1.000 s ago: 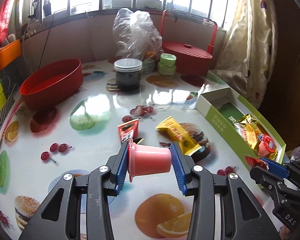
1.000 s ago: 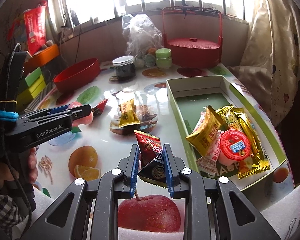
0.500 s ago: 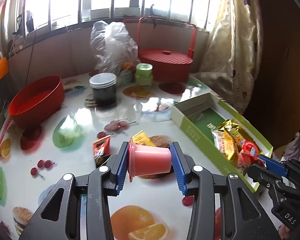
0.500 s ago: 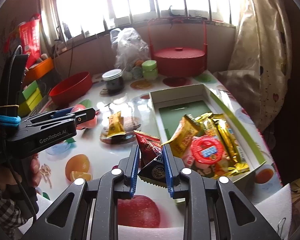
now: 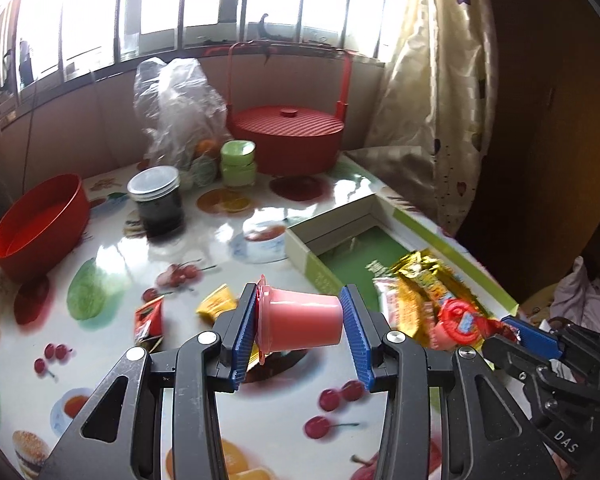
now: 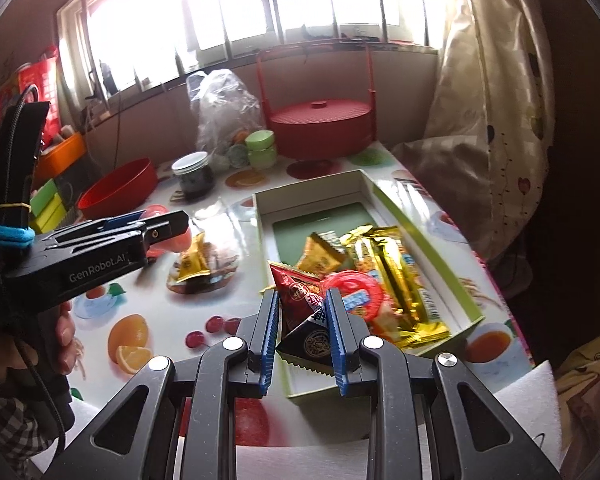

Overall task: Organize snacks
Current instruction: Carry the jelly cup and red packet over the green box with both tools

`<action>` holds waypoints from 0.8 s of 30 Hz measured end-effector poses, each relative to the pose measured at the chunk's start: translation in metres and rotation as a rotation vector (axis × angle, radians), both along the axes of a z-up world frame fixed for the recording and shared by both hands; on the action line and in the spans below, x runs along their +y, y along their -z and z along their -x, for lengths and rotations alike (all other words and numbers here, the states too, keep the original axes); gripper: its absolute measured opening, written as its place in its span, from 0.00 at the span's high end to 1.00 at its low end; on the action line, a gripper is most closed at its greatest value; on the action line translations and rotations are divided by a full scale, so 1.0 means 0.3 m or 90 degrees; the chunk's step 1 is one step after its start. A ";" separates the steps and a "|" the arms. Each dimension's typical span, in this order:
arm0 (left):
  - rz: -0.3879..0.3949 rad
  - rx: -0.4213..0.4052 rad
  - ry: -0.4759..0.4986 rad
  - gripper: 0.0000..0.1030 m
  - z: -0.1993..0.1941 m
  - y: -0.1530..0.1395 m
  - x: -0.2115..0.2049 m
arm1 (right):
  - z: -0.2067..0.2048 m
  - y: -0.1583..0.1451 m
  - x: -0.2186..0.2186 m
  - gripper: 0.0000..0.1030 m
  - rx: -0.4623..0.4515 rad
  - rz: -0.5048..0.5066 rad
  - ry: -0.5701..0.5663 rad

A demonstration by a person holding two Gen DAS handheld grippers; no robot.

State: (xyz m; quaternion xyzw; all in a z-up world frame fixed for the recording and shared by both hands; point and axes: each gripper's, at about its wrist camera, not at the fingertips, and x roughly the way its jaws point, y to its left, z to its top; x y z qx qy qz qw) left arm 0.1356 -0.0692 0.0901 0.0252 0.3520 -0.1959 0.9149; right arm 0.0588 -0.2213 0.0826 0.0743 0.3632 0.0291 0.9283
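A: Where does the green snack box [image 6: 388, 204] lie?

B: Along the right edge of the fruit-print table [image 5: 112, 256], long axis running from the near edge toward the window side. Its far end is bare green floor; the near end is heaped with gold packets and a red-lidded cup.

A: Which gripper is nearer to it?

B: The right gripper [image 6: 303, 336]. In its own view it hangs over the box's near left corner, jaws clamped on a red and black triangular snack packet [image 6: 306, 320]. From there the box runs ahead and to the right.

A: And the left gripper [image 5: 300, 326]?

B: It sits over the open table, left of the box's long left wall. Its jaws grip a pink jelly cup [image 5: 300, 322] lying sideways, rim against the left pad, base against the right. For that one the box lies to the right, so I judge it has further to go.

A: Anything loose on the table?

B: A small yellow packet [image 5: 217, 303] and a small red packet [image 5: 148, 318], near the middle, left of the box.
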 end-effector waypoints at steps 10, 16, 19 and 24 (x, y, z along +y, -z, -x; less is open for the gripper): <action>0.009 0.005 0.035 0.59 -0.027 -0.002 -0.101 | 0.024 0.026 -0.079 0.78 0.016 0.001 0.034; 0.019 0.019 0.053 0.59 -0.039 0.016 -0.160 | 0.032 0.047 -0.123 0.78 0.028 0.005 0.053; 0.020 0.024 0.058 0.59 -0.046 0.022 -0.181 | 0.031 0.051 -0.149 0.78 0.028 0.004 0.064; 0.018 0.033 0.065 0.59 -0.064 0.043 -0.215 | 0.012 0.059 -0.187 0.78 0.031 0.004 0.076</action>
